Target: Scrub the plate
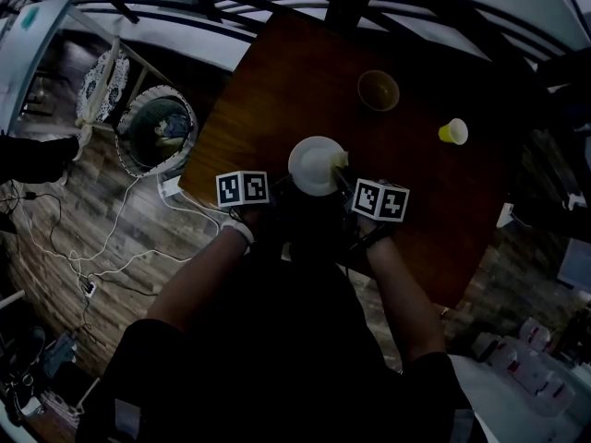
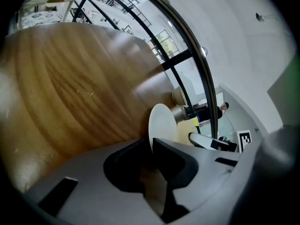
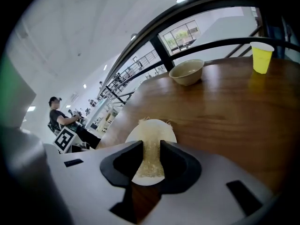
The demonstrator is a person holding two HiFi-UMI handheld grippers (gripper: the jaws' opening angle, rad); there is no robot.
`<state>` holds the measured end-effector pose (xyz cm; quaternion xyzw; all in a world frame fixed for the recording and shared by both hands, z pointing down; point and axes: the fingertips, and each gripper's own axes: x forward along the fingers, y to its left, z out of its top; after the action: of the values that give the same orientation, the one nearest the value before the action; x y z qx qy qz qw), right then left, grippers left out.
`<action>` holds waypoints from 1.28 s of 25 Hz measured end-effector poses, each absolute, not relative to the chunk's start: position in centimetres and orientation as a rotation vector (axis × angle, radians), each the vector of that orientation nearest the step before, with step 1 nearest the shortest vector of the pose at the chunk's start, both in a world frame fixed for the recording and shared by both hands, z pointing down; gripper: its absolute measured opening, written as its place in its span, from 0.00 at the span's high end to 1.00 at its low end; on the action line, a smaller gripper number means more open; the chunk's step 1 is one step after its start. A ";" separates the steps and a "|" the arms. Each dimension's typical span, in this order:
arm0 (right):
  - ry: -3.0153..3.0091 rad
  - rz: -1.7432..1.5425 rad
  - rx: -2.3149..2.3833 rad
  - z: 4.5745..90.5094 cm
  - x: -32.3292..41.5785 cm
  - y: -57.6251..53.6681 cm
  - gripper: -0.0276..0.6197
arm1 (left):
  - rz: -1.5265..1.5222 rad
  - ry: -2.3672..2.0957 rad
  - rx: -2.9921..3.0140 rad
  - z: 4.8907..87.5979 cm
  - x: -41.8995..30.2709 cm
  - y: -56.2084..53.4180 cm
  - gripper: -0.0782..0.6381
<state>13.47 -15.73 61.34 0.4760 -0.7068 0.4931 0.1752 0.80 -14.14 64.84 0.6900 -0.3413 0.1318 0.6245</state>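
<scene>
Between the jaws of the left gripper (image 2: pixel 153 146) sits the rim of the white plate (image 2: pixel 162 122). The jaws are almost together, closed on this thin edge, and the plate rises from them nearly upright, seen edge-on above the wooden table (image 2: pixel 70 78). Whether its lower edge touches the wood, no view shows clearly. The right gripper (image 3: pixel 151 150) has its jaws narrowed onto a yellowish scrub pad (image 3: pixel 151 161), a rough and fibrous piece, and the pad lies against the face of the plate, covering its middle part. From the head view the two grippers meet at the plate near the front edge of the table, close to the person, the left one at the plate's left rim and the right one at its right side.

The plate looks stiff, light and smooth, so it is probably slippery under a pushing pad. A hold on the rim alone resists twisting only a little; a deep bite over the rim and moderate pressure seem the safer way. If it slips out, it may chip on the wood. The pad looks soft and will bend, so holding it across the middle suits it.

Farther on the table a tan bowl (image 1: pixel 378 89) and a yellow cup (image 1: pixel 452 132) stand well apart from the plate
</scene>
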 end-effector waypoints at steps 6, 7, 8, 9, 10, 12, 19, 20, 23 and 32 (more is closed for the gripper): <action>-2.013 1.439 1.390 60.7 13.5 -15.8 0.76 | 0.287 -0.784 1.582 64.7 1.1 -14.6 0.82; -2.026 1.435 1.368 60.6 12.8 -15.6 0.76 | 0.279 -0.781 1.580 64.7 1.1 -14.6 0.82; -2.044 1.432 1.335 60.6 11.9 -15.4 0.76 | 0.271 -0.778 1.579 64.6 1.2 -14.6 0.82; -2.063 1.431 1.294 60.6 10.7 -15.2 0.76 | 0.264 -0.774 1.578 64.6 1.2 -14.7 0.82; -2.079 1.430 1.254 60.6 9.6 -15.0 0.76 | 0.258 -0.770 1.578 64.6 1.3 -14.8 0.82; -2.103 1.426 1.187 60.6 7.2 -14.6 0.76 | 0.249 -0.761 1.580 64.5 1.3 -14.9 0.82; -2.124 1.468 1.092 61.7 3.7 -13.7 0.76 | 0.263 -0.754 1.569 64.8 1.2 -14.9 0.82; -2.117 1.480 1.095 61.9 4.1 -13.6 0.76 | 0.268 -0.755 1.569 64.8 1.2 -14.9 0.82; -2.092 1.483 1.126 62.0 5.5 -13.7 0.76 | 0.285 -0.762 1.583 64.9 1.2 -14.9 0.82; -2.024 1.484 1.305 61.9 12.0 -13.7 0.76 | 0.295 -0.759 1.591 65.1 1.1 -14.9 0.82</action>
<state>11.97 -13.73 61.86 0.4557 -0.7068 0.5182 0.1557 1.09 -14.93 65.06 0.6939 -0.3308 0.1286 0.6266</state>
